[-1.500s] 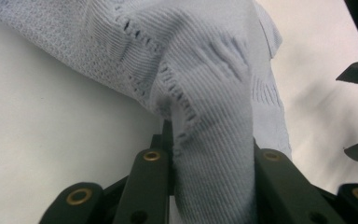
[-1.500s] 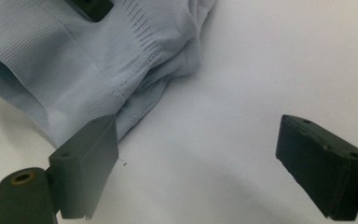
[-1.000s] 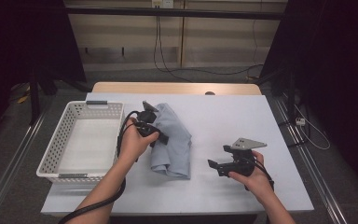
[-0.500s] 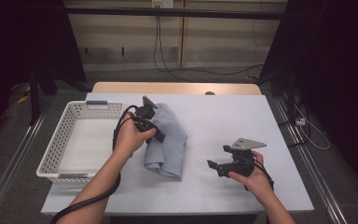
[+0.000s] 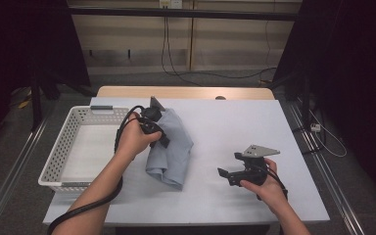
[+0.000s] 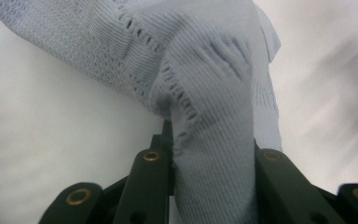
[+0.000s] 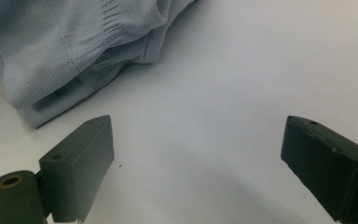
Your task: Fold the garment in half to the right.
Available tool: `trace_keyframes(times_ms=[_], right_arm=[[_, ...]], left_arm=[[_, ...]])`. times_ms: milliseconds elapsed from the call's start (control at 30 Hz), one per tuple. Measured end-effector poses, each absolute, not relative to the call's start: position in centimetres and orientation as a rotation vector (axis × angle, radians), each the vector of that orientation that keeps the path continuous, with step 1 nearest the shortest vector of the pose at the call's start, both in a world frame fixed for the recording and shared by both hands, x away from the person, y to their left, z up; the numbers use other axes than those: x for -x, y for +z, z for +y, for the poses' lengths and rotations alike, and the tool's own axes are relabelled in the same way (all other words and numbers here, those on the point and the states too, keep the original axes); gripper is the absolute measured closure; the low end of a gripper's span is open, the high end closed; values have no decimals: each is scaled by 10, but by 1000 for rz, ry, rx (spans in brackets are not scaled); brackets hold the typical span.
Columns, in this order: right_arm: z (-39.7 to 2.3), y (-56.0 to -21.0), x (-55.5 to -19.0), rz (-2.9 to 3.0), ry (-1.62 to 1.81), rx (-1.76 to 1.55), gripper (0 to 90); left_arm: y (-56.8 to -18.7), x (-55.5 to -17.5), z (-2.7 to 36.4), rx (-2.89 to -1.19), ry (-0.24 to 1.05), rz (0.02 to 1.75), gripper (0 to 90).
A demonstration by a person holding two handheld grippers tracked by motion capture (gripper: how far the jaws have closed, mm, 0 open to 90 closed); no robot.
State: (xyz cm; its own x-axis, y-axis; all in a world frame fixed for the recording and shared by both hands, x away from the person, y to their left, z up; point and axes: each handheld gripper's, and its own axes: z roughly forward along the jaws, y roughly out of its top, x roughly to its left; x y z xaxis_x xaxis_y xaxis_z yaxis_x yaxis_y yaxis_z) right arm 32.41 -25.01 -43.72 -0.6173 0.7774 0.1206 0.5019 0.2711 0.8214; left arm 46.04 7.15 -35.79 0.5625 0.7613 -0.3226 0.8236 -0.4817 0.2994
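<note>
While the right tool (image 5: 229, 166) rests low at the near right of the bench (image 5: 235, 122), its jaws stand wide apart with nothing between them; the right gripper view shows bare white surface between the two black jaws, and the folded hem of the garment (image 7: 65, 51) lies a little beyond them, not touching. Further in, at the middle of the bench, the left tool (image 5: 157, 131) has its jaws closed on the light blue knitted garment (image 5: 171, 147); in the left gripper view a bunched fold of the ribbed cloth (image 6: 214, 140) runs straight down between the jaws and is pinched there. From the high view the garment looks partly lifted at its upper end, while its lower end hangs down and touches the bench in a loose heap. To the left of it, just beside the left hand (image 5: 134, 139), stands the white perforated basket (image 5: 61, 156), and I see nothing inside it. My judgement is that the work is at an early or middle stage: the garment is gripped, but it is not in the basket and not neatly folded. What remains, it seems, is to carry the garment over the basket wall and release it, perhaps with help of the free right tool.
</note>
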Motion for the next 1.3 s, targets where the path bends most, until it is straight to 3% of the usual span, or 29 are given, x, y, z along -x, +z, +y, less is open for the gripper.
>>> trace_keyframes(times_ms=[1300], right_arm=[[-250,-436,-323,2244,1286,-1157,70]], left_arm=[[-333,-468,67,-2541,-133,1284,746]])
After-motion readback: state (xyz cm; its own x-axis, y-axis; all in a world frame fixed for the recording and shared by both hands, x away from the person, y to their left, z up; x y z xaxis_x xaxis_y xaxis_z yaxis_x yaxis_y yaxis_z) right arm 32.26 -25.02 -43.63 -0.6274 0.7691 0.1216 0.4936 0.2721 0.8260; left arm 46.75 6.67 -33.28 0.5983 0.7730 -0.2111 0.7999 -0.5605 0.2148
